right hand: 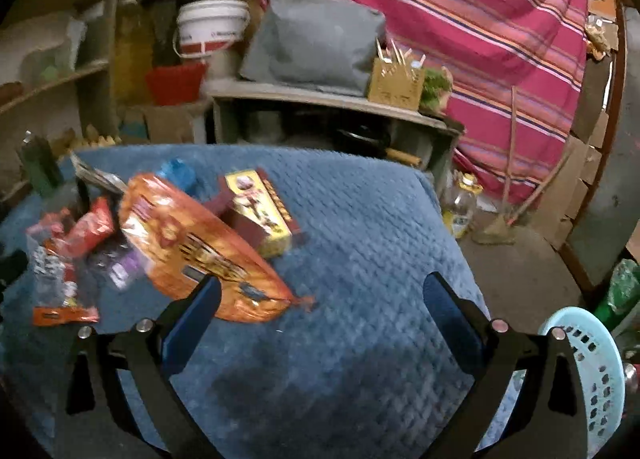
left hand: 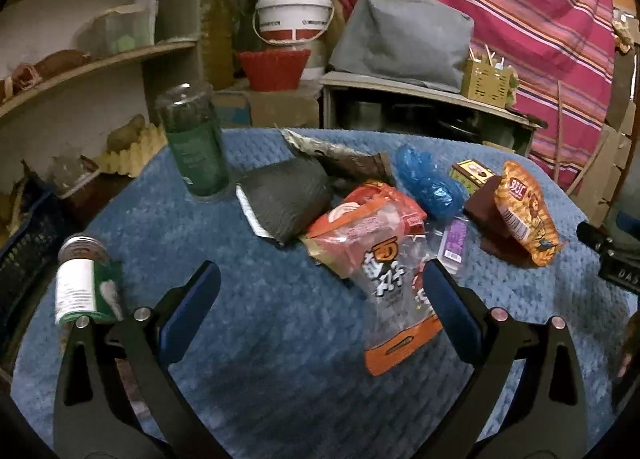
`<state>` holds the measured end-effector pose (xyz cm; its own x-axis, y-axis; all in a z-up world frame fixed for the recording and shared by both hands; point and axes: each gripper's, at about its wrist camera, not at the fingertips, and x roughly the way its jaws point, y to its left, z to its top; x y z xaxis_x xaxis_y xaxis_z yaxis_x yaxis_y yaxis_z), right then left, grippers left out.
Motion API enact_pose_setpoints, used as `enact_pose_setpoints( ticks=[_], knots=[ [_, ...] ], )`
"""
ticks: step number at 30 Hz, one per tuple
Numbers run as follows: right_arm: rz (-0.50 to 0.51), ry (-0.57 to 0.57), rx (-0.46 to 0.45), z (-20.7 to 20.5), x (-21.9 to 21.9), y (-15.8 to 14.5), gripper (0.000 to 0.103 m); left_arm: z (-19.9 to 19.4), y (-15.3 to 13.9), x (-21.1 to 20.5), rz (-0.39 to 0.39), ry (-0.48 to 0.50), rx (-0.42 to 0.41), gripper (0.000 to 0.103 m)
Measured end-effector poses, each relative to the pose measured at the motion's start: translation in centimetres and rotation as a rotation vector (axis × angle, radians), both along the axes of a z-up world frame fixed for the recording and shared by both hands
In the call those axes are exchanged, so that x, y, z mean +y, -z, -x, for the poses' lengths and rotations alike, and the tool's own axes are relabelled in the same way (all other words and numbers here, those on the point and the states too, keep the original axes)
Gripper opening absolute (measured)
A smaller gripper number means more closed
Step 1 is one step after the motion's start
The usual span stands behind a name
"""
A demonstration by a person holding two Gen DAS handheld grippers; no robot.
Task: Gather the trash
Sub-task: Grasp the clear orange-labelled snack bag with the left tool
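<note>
Trash lies on a blue cloth-covered table point(left hand: 280, 359). A clear-and-orange snack wrapper point(left hand: 384, 283) rests just ahead of my open left gripper point(left hand: 320, 287), near its right finger. Behind it are a red wrapper point(left hand: 360, 215), a crumpled blue plastic bag point(left hand: 432, 183), a purple packet point(left hand: 454, 239), an orange chip bag point(left hand: 524, 215) and a small yellow box point(left hand: 470, 175). In the right wrist view my right gripper point(right hand: 320, 295) is open over the cloth; its left finger overlaps the orange chip bag point(right hand: 192, 247). The yellow box point(right hand: 260, 211) lies beyond.
A green glass bottle point(left hand: 196, 143), a dark notebook point(left hand: 284, 195) and a white-labelled jar point(left hand: 80, 279) also sit on the table. A light blue perforated basket point(right hand: 592, 371) stands at the right edge. Shelves point(left hand: 100, 63), a white bucket point(left hand: 294, 15) and a striped pink cloth point(right hand: 460, 19) stand behind.
</note>
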<state>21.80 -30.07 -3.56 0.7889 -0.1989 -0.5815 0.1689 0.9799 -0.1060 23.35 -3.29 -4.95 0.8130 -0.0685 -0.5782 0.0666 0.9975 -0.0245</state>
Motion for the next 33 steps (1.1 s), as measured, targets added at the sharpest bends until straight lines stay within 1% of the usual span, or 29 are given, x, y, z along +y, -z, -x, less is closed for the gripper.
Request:
enact_pose_setpoints(
  ticks=[4,9,13,14,16,17,18,19,20,21,22,23,24,26,27,29,33],
  knots=[
    [0.007,0.016,-0.012,0.0,-0.4,0.0,0.099,-1.0,0.5,-1.4,-0.006,0.039,0.033,0.098],
    [-0.013,-0.006,0.009,-0.1,-0.6,0.4,0.099,-1.9,1.4,-2.3,-0.021,0.047,0.086,0.096],
    [-0.041,-0.006,0.015,-0.1,-0.9,0.7,0.099,-2.2,1.8,-1.7,0.032,0.056,0.124,0.079],
    [-0.047,-0.008,0.016,-0.1,-1.0,0.7,0.099,-2.4,1.9,-1.6,0.043,0.064,0.138,0.076],
    [-0.050,-0.012,0.019,-0.1,-0.8,1.0,0.099,-2.6,2.3,-1.8,0.060,0.086,0.166,0.066],
    [-0.047,-0.012,0.020,-0.1,-0.8,1.0,0.099,-2.7,2.4,-1.9,0.061,0.094,0.174,0.064],
    [-0.040,-0.011,0.020,-0.1,-0.6,1.1,0.099,-2.7,2.6,-2.0,0.057,0.101,0.184,0.058],
    [-0.034,-0.009,0.020,0.0,-0.5,1.1,0.099,-2.7,2.8,-2.3,0.047,0.111,0.195,0.046],
    [-0.030,-0.008,0.019,0.0,-0.5,1.1,0.099,-2.6,2.9,-2.4,0.043,0.119,0.200,0.039],
    [-0.028,-0.007,0.019,-0.1,-0.4,1.1,0.099,-2.5,2.9,-2.7,0.040,0.135,0.206,0.028],
    [-0.025,-0.005,0.019,0.0,-0.3,1.1,0.099,-2.4,2.9,-2.8,0.036,0.141,0.206,0.023],
    [-0.024,-0.003,0.019,0.0,-0.3,1.2,0.099,-2.2,2.8,-2.9,0.029,0.146,0.202,0.021],
    [-0.024,-0.003,0.020,0.0,-0.2,1.2,0.099,-2.1,2.8,-2.9,0.022,0.149,0.196,0.016],
    [-0.021,-0.004,0.021,0.0,-0.1,1.3,0.099,-1.9,2.6,-2.9,0.015,0.145,0.186,0.014],
    [-0.017,-0.005,0.022,0.0,0.0,1.3,0.099,-1.8,2.5,-2.8,0.014,0.139,0.179,0.011],
    [-0.010,-0.009,0.022,-0.1,0.2,1.3,0.099,-1.6,2.1,-2.5,0.025,0.132,0.161,0.009],
    [-0.002,-0.017,0.018,0.1,0.4,1.3,0.099,-0.9,0.9,-1.7,0.040,0.105,0.115,0.008]
  ],
)
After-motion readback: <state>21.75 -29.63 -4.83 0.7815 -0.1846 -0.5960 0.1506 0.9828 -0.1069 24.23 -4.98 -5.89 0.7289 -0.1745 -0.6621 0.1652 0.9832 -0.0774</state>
